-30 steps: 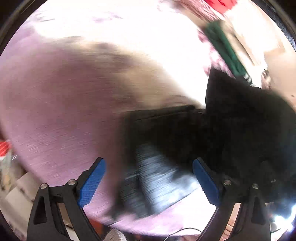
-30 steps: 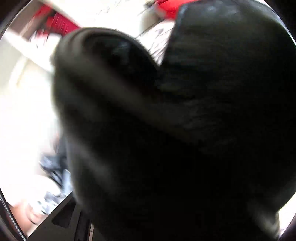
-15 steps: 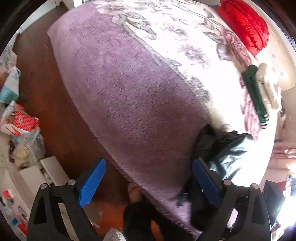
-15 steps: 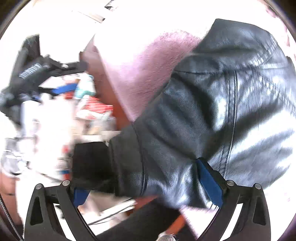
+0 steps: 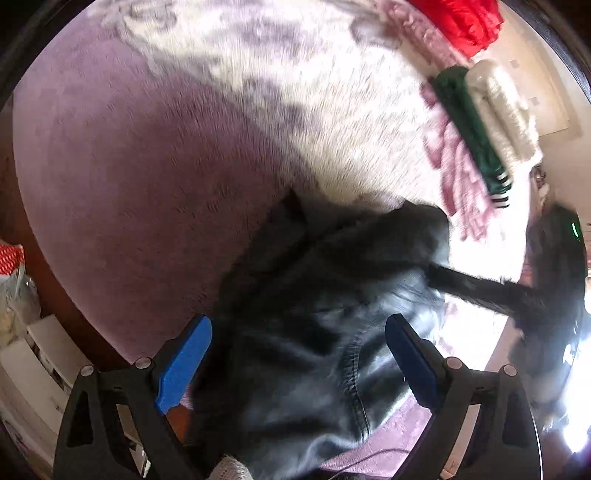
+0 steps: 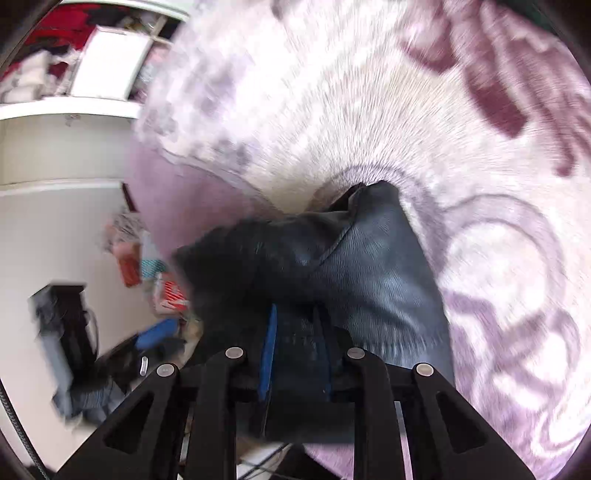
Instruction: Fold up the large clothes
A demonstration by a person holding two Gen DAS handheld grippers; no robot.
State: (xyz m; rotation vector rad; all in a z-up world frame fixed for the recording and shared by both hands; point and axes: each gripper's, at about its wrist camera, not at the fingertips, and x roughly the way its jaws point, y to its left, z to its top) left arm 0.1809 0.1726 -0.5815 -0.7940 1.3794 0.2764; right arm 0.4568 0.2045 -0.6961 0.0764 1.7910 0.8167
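A black leather jacket lies bunched at the near edge of a bed with a purple and white floral blanket. My left gripper is open, its blue pads on either side of the jacket, not pinching it. My right gripper is shut on a fold of the jacket, which drapes forward from the pads onto the blanket. The right gripper also shows in the left wrist view at the right, holding the jacket's edge.
Folded clothes sit at the bed's far side: a green one, a cream one, a red one. Floor clutter and white boxes lie left of the bed. White shelves stand at the left.
The right gripper has closed on the jacket and pulled it onto the bed. The left gripper has come down over the jacket, still open. Both views are blurred by motion.
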